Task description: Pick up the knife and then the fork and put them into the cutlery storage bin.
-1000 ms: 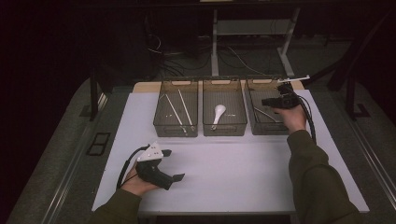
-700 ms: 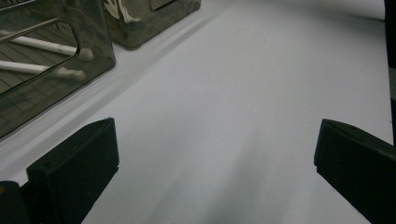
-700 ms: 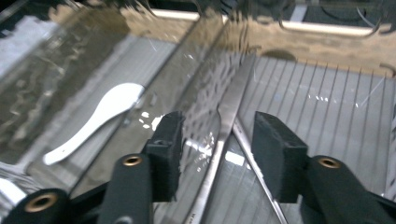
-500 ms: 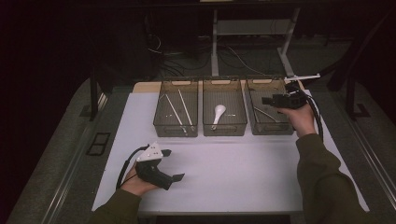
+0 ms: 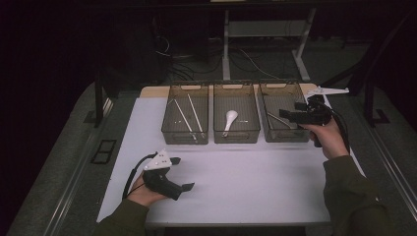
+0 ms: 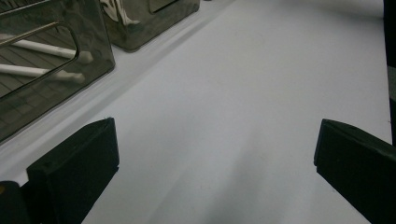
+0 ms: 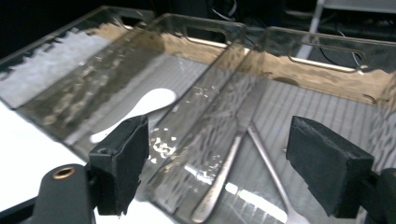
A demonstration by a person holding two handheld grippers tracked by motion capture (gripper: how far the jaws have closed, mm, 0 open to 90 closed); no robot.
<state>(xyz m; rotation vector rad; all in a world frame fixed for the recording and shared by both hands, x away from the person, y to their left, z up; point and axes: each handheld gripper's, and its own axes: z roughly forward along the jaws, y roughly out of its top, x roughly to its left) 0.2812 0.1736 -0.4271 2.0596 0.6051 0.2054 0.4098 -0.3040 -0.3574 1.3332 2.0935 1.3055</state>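
Three clear bins stand in a row at the back of the white mat. The left bin (image 5: 184,137) holds pale chopsticks (image 5: 189,117), the middle bin (image 5: 236,137) a white spoon (image 5: 229,119), and the right bin (image 5: 285,136) metal cutlery (image 5: 276,119). My right gripper (image 5: 291,111) hovers over the right bin's right side. Its jaws have just been opening and now stand wide with nothing between them. In the right gripper view, that gripper (image 7: 222,154) looks down on a metal handle (image 7: 224,177) and a fork (image 7: 271,168). My left gripper (image 5: 183,173) rests on the mat at the front left, open and empty.
In the left gripper view, white mat (image 6: 243,93) spreads ahead of the jaws, with the left bin (image 6: 56,88) off to one side. Past the table's far edge are dark floor, cables and desk legs (image 5: 226,44).
The right hand has shifted to the right and risen a little above the right bin. Its jaws now stand wider apart. The left hand has stayed put.
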